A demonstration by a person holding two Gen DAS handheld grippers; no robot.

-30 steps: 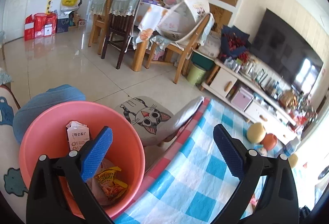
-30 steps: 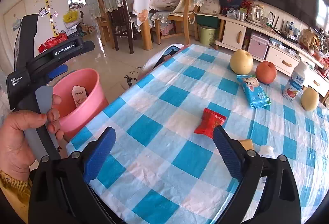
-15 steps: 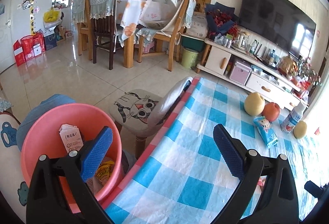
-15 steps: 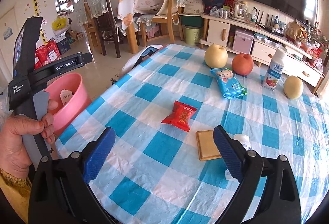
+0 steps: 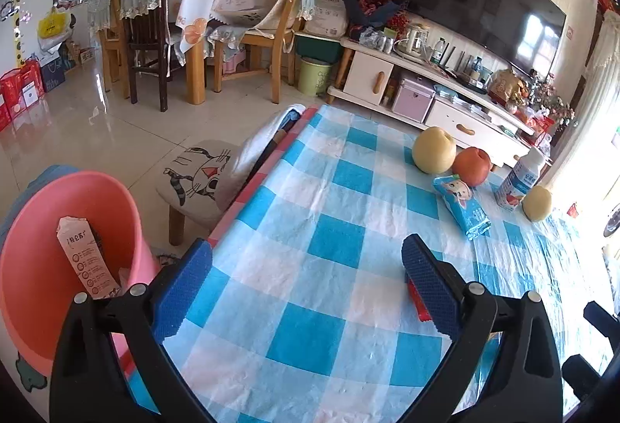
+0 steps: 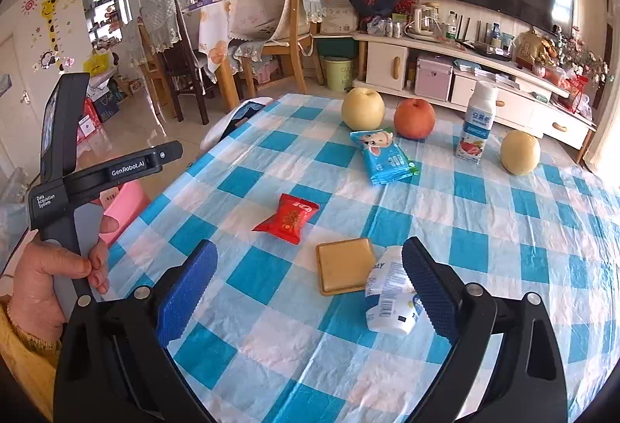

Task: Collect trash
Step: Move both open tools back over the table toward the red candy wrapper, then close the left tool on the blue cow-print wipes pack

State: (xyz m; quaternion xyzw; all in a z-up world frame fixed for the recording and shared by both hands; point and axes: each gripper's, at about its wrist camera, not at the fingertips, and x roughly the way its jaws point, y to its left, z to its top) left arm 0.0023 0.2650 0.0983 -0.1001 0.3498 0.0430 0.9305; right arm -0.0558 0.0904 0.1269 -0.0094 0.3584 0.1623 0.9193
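While a blue-and-white checked tablecloth [image 6: 484, 229] covers the table and fills most of both views, the pink bin [image 5: 35, 268] stands on the floor just off the table's left edge, with a printed paper carton [image 5: 83, 260] leaning upright inside it. Next in size, the left gripper [image 5: 306, 283] hangs over the cloth near that edge with its blue-padded fingers [image 5: 182, 291] spread wide and nothing between them; in the right wrist view its black handle is held in the person's hand [image 6: 46, 283]. Equally wide open and empty, the right gripper [image 6: 310, 283] hovers low over the near part of the table. At the far end sit a yellow pear [image 6: 363, 109], a red apple [image 6: 414, 118], a white drink bottle [image 6: 477, 128] standing upright and a second, smaller pear [image 6: 520, 152]. Just in front of the first pear and the apple lies a blue snack packet [image 6: 385, 160]. Nearer the middle lies a red wrapper [image 6: 288, 217], apart from the rest. Closest to the right gripper, a tan square biscuit-like piece [image 6: 345, 270] lies flat, and touching its right edge a crumpled white container [image 6: 389, 303] lies on its side, just beside the right finger.
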